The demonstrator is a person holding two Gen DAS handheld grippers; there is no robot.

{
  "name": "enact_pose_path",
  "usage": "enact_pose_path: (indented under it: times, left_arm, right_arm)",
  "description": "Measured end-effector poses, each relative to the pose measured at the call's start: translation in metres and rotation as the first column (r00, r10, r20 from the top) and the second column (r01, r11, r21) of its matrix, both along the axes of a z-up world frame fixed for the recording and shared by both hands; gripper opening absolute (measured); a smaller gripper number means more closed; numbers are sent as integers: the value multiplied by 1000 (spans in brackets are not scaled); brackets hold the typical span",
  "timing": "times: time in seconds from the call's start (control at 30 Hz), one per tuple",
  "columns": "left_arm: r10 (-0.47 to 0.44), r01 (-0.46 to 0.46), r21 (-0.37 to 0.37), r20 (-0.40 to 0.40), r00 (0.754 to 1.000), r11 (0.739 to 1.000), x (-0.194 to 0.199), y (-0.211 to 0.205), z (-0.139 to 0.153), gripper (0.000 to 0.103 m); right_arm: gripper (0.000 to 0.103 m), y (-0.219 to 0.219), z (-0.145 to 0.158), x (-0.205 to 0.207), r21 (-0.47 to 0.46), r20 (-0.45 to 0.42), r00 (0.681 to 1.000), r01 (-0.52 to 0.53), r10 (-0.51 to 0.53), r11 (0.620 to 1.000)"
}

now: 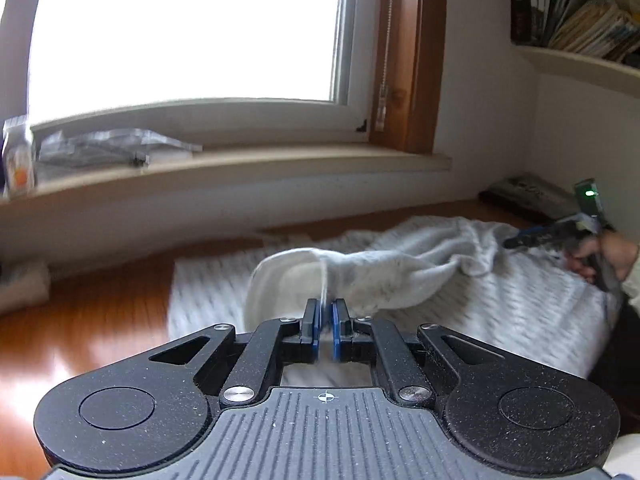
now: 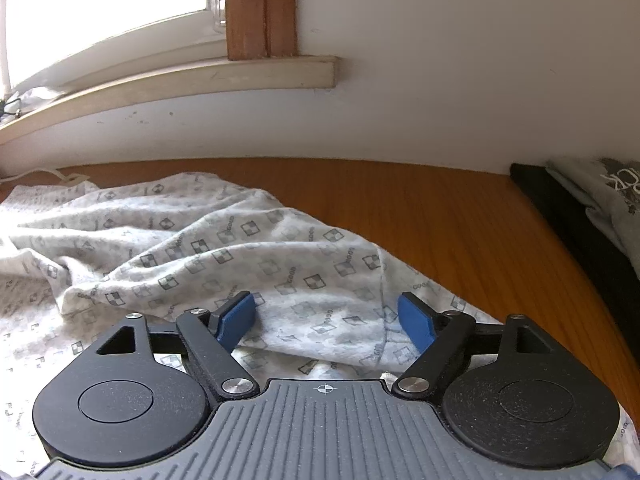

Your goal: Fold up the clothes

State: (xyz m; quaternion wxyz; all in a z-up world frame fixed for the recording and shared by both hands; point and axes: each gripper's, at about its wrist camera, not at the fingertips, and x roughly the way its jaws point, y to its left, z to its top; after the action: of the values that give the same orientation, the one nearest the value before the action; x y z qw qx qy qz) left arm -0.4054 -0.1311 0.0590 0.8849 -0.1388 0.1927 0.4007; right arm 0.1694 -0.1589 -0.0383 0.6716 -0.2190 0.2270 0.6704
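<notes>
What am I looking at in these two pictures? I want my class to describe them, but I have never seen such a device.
There is no robot here: a person holds a hand tool with two fingers, a gripper, in each hand. Each picture comes from a camera on one gripper, looking forward along its blue-padded fingers.

In the left-wrist picture, the left gripper is shut on a fold of a pale patterned garment, lifting it off the wooden table. At the far right you see the person's other hand with its tool.

In the right-wrist picture, the right gripper stands open above the same garment and holds nothing. A grey printed garment lies at the table's right edge, and a windowsill runs behind.
</notes>
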Motion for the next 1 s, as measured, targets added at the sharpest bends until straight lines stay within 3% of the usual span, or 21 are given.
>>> enact_pose_path:
  times: [0.2,0.37,0.53,0.6,0.67,0.87,0.93,0.97,1.0]
  left_arm:
    - [22,-22,-11,25,999,1000,-20,-13,-2,13]
    - [98,-97,-41,19,995,994,-28,11,0,13]
    - [141,-137,-124,32,989,983,-24,44,-10,34]
    - [142,-134,-164,36,989,977,-20,57,-16,52]
    - [138,-131,-193,25,990,973,-14,70,-24,61]
    - [82,-89,-214,-42,996,973,10,87,-34,43]
    - [59,-71,-193,-71,996,979,16,84,-34,25]
    - [48,-62,-184,-78,996,981,18,83,-33,11]
    - [43,-56,-172,-78,996,984,19,81,-31,10]
  right_arm:
    - [78,1,0,-2,0,3,1000,4,-4,1000]
    - [78,1,0,-2,0,3,1000,6,-6,1000]
    - [79,1,0,-1,-1,3,1000,6,-6,1000]
    - [79,1,0,-1,-1,2,1000,6,-6,1000]
    - [79,1,0,-1,-1,2,1000,7,-7,1000]
    - [79,1,0,-1,-1,2,1000,7,-7,1000]
    - [79,1,0,0,-1,1,1000,8,-8,1000]
    - [79,1,-1,0,-1,1,1000,8,-8,1000]
    - [79,1,-1,0,-1,1,1000,8,-8,1000]
